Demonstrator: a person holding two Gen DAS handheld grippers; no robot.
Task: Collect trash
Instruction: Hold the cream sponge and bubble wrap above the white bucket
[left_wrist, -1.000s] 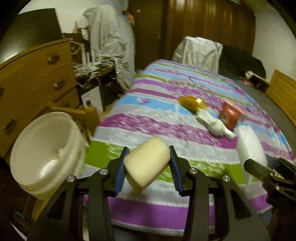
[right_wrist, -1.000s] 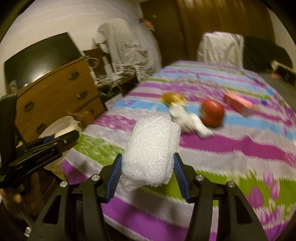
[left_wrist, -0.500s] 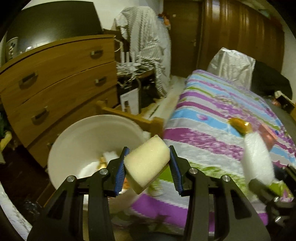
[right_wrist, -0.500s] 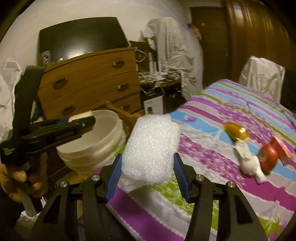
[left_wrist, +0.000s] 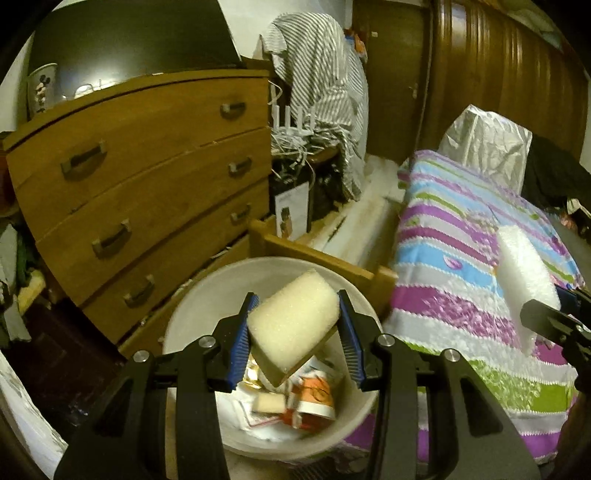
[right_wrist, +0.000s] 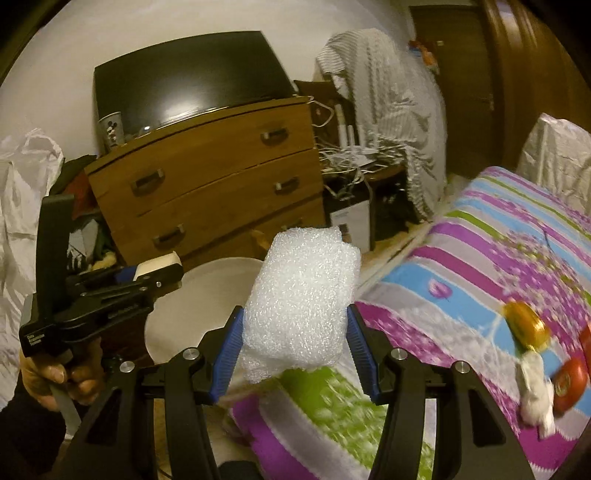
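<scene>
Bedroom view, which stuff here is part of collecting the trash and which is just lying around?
Part of the job:
- foam block in the left tool
- bubble wrap in the right tool
- white bucket holding trash
- gold wrapper and red tub on the bed

Just lying about:
- dresser
- striped shirt
- cables
</scene>
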